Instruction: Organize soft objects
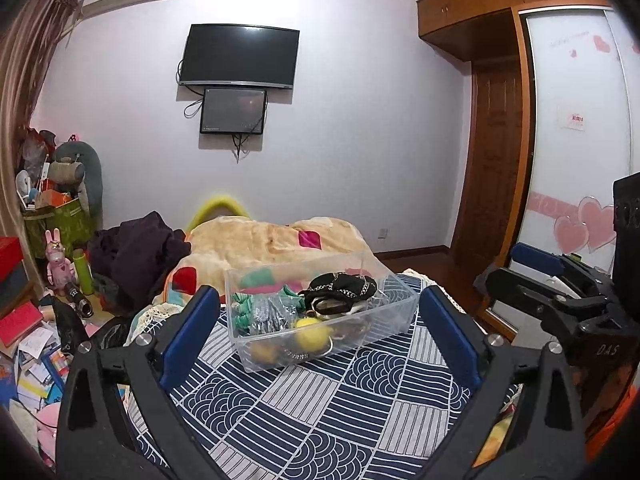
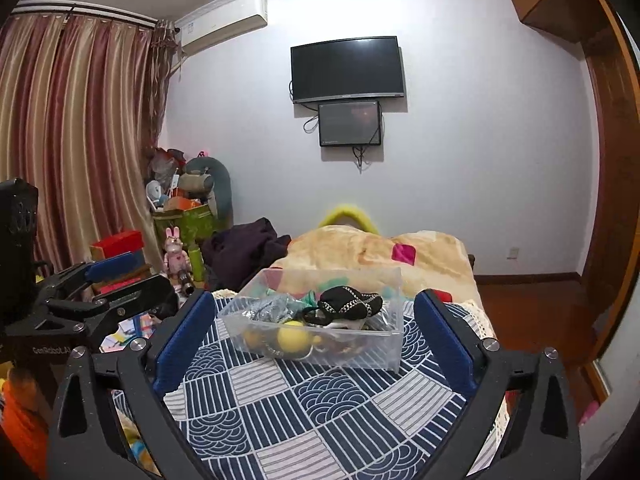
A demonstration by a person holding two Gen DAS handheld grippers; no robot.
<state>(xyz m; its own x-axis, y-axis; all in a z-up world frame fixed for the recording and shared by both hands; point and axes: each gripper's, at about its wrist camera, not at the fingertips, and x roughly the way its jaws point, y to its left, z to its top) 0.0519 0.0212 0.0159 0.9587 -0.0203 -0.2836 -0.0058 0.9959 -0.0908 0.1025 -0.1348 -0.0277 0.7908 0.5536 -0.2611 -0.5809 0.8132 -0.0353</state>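
Note:
A clear plastic bin (image 1: 394, 316) stands on the blue-and-white patterned cloth (image 1: 320, 412) on the bed; it also shows in the right wrist view (image 2: 394, 344). In it lie a black chain-trimmed soft item (image 1: 344, 286) (image 2: 352, 304), a yellow ball (image 1: 310, 330) (image 2: 292, 338), green pieces (image 1: 244, 310) and a silvery cloth (image 2: 268, 308). My left gripper (image 1: 320, 312) is open and empty, its blue pads either side of the bin, short of it. My right gripper (image 2: 316, 320) is also open and empty, just short of the bin.
A beige blanket (image 1: 276, 240) and a dark garment (image 1: 136, 252) lie behind the bin. Clutter, boxes and a pink bunny (image 1: 58, 260) fill the floor at left. A wooden wardrobe (image 1: 496, 160) stands right. The right gripper shows at the left view's right edge (image 1: 560, 292).

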